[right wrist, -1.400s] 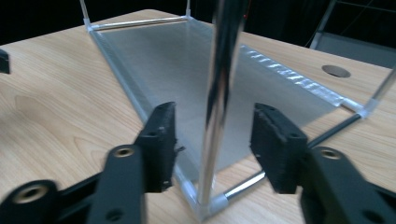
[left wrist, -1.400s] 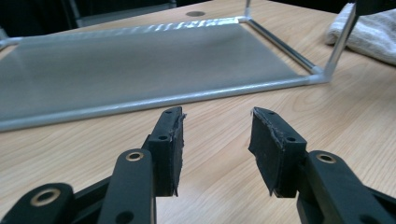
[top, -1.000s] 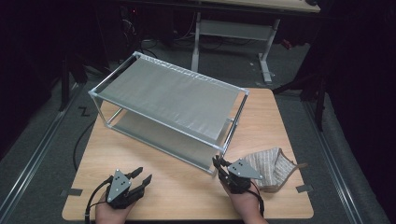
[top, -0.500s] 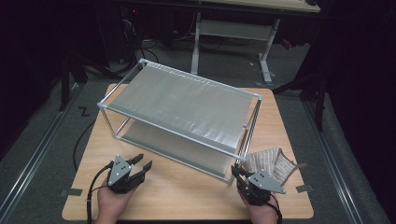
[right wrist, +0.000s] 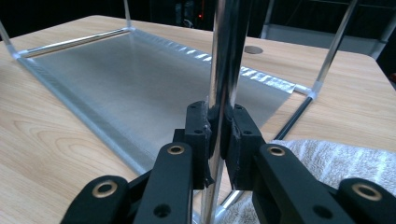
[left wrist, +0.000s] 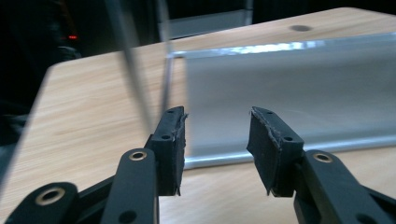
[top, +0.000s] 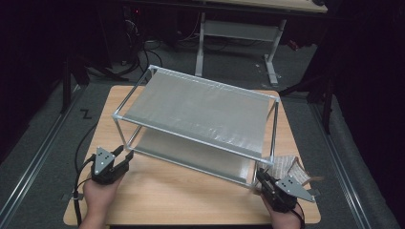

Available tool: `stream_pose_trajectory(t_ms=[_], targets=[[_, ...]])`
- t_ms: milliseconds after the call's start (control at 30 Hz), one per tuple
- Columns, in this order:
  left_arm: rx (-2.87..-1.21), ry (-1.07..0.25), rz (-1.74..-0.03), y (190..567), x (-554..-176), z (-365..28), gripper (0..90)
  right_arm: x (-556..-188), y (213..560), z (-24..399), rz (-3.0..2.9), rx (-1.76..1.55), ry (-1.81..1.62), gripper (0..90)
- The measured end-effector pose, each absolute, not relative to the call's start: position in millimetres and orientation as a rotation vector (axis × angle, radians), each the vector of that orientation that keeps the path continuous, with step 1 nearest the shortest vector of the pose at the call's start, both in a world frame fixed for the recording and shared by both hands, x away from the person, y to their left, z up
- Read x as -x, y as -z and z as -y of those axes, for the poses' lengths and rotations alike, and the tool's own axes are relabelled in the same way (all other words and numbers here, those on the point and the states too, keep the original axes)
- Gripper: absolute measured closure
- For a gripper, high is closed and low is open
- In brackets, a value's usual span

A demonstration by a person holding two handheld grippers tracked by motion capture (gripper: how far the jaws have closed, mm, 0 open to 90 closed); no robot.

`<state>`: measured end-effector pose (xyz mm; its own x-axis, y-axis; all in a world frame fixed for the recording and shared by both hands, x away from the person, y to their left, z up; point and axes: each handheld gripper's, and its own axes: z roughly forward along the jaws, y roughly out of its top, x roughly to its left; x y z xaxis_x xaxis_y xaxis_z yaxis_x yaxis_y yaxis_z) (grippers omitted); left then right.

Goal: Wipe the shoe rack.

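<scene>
Right claw clamps the rack's post; left claw gapes apart before its lower shelf, over wooden tabletop; dark room beyond.

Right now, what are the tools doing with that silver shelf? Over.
Right tool shut on shelf's corner post. Left tool open, at the other near corner. Cloth beside right tool.
</scene>
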<state>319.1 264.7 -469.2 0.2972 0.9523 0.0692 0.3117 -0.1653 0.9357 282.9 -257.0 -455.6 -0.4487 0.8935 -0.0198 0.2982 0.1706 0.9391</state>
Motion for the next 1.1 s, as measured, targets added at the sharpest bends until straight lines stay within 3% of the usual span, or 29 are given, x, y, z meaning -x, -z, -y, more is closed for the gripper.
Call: stream_pose_trajectory(t_ms=[333, 467, 600, 1100], targets=[[-1.632, -0.888, -1.226, 476.3, -365.8, -277.0, 53.6, -283.4, 454.8, 261.1, -1.847, -1.144, -1.268, 80.6], [-1.603, -0.909, -1.230, 472.0, -373.3, -278.2, 60.9, -283.5, 454.4, 260.9, -1.853, -1.143, -1.264, 80.6], [-1.589, -0.915, -1.204, 467.9, -371.4, -282.1, 80.2, -284.2, 454.1, 259.8, -1.848, -1.154, -1.258, 80.8], [-1.603, -0.982, -1.269, 469.3, -326.3, -292.1, 80.2, -326.3, 453.1, 247.3, -1.851, -1.154, -1.238, 80.7]])
